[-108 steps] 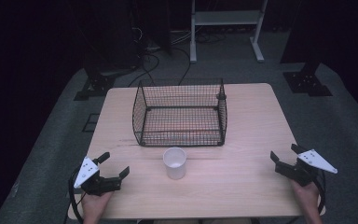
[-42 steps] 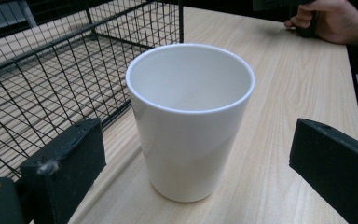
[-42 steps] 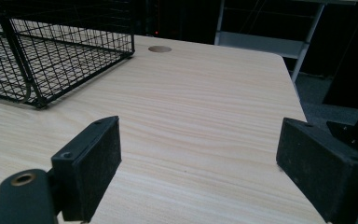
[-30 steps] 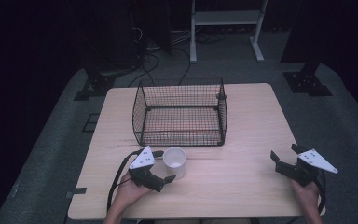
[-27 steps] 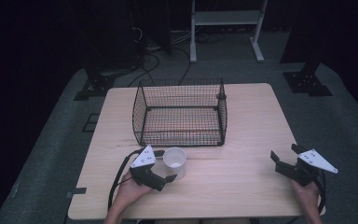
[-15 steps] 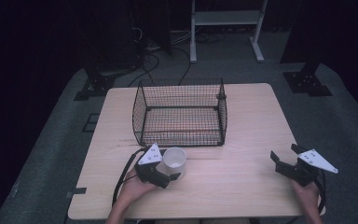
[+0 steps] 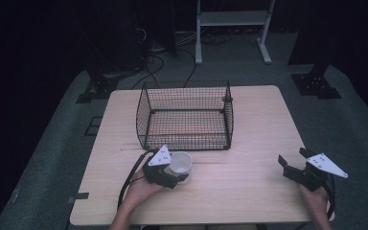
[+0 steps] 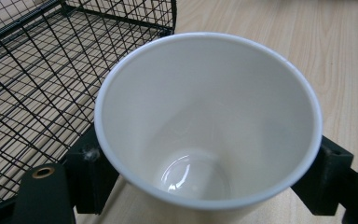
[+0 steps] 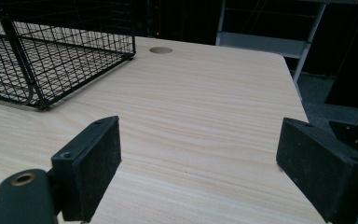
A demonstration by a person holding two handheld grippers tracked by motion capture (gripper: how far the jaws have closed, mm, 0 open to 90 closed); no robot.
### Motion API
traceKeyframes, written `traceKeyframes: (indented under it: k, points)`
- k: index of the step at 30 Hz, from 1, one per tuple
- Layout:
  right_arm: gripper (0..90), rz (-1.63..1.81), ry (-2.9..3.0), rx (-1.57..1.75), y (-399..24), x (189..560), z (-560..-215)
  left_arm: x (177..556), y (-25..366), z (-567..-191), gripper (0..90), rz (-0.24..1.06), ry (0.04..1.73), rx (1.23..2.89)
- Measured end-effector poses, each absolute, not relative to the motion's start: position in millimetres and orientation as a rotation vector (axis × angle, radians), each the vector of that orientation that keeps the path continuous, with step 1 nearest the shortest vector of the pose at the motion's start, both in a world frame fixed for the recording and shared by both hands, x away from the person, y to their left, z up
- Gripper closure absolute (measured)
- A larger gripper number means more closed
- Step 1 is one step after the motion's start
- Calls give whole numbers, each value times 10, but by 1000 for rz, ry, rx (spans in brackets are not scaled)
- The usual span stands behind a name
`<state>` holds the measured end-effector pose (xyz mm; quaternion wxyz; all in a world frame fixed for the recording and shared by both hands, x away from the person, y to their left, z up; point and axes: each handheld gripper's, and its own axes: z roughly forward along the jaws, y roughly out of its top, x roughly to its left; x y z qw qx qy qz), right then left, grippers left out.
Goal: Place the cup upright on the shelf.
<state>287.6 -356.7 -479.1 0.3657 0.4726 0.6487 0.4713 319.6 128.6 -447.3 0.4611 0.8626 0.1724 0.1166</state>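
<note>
One white cup (image 7: 180,163) sits btwn left gripper (image 7: 172,171) jaws, just closed on it; right gripper (image 7: 294,167) open.

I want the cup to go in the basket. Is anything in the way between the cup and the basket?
Only the basket's own near wire wall. The cup stands on the table right in front of it, clamped in the left gripper, so it would likely have to go up and over that wall. The basket looks empty inside.
</note>
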Motion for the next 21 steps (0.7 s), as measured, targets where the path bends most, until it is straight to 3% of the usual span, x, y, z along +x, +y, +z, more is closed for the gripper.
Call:
traceKeyframes:
  k: [9, 21]
  points:
    - [131, 1217, 1665, 1220, -3570, 2876, -4790, 3175, 1320, -4417, 210, 296, 406, 2111]
    - [131, 1228, 1659, 1229, -3578, 2876, -4790, 3218, 1432, -4071, 210, 283, 368, 2082]
